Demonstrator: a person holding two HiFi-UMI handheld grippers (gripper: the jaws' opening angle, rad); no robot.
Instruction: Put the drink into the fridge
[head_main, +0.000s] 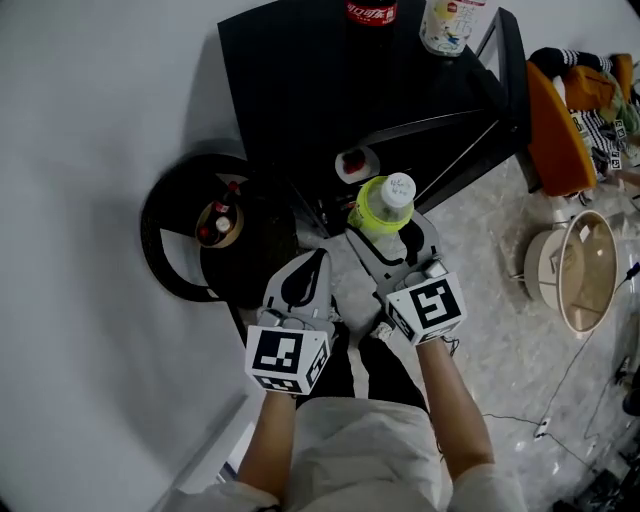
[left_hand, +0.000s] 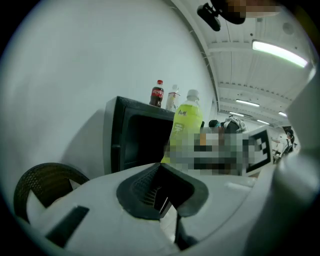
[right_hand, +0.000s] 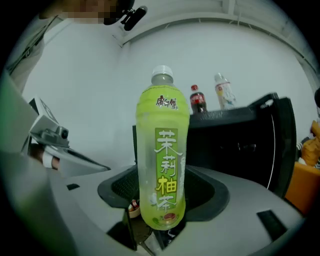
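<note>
Against the white wall stands the black fridge (head_main: 300, 90), its door (head_main: 512, 80) swung open to the right, with a round black basket (head_main: 160, 200) on the floor just beside it to the left. Before the opening, the right claw (head_main: 392, 232) is clenched on the green drink (right_hand: 162, 150), which is upright, cap on, off the floor and not yet inside, while the left claw (head_main: 320, 258) beside it is pinched together with nothing in it. On top of the fridge stand a cola (head_main: 371, 12) and a pale bottle (head_main: 450, 25).
</note>
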